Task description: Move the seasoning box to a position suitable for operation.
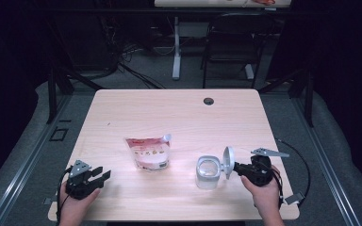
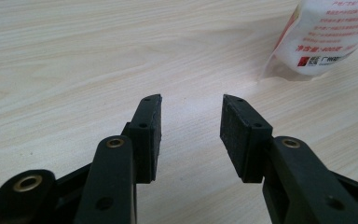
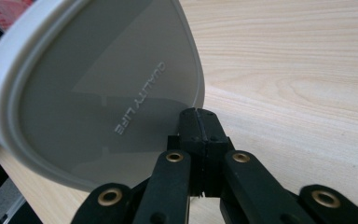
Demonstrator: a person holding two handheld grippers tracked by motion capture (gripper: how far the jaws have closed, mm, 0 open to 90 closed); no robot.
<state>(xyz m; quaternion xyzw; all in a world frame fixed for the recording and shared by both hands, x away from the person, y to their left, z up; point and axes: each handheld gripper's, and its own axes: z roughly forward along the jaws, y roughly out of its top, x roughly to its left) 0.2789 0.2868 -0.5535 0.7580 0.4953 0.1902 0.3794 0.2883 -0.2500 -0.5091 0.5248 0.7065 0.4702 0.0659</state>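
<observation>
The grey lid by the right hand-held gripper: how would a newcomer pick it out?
On the pale wooden table, look right of the red-and-white pouch to the square white container. The round grey plastic lid stands on edge just beside it, alone in bearing raised lettering.

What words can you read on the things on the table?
"QUALITY LIFE": raised letters on the grey lid held in the right tongs.
Red print and a small red logo on the white pouch: too blurred to read.
Pouch front in the high view: too small to read.
</observation>
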